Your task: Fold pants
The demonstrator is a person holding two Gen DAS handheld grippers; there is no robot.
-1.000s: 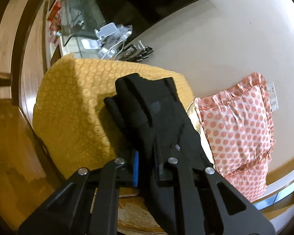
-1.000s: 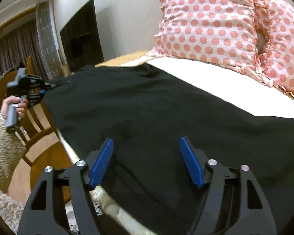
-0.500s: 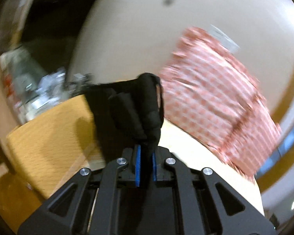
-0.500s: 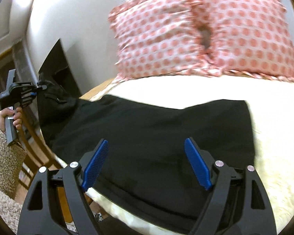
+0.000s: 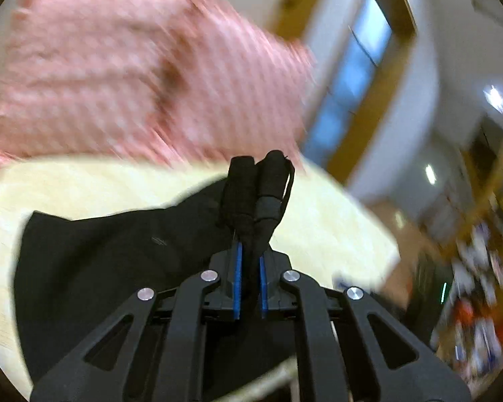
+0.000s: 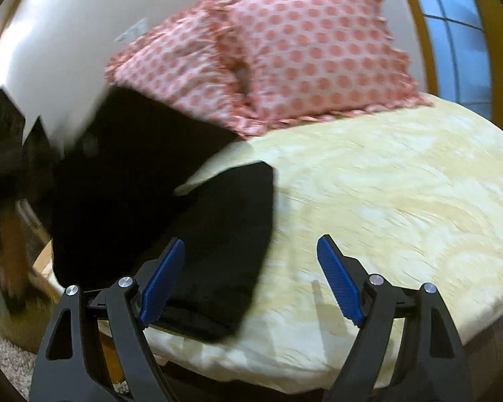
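The black pants (image 6: 218,234) lie on the cream bed cover (image 6: 385,201), with their left end lifted in the air and swung over the lower layer. In the left wrist view my left gripper (image 5: 249,261) is shut on a bunched end of the pants (image 5: 255,184), and the rest of the cloth (image 5: 100,261) trails down to the left. My right gripper (image 6: 251,281) is open and empty, low over the near edge of the bed, its left finger above the pants' end.
Two pink dotted pillows (image 6: 268,57) lean on the white wall at the head of the bed. A window with a wooden frame (image 6: 452,40) is at the right. A cluttered room shows blurred at the right of the left wrist view.
My left gripper has lifted the pants' end and swung it fast to the right over the bed, folding the cloth over. My right gripper has shifted toward the other end of the pants.
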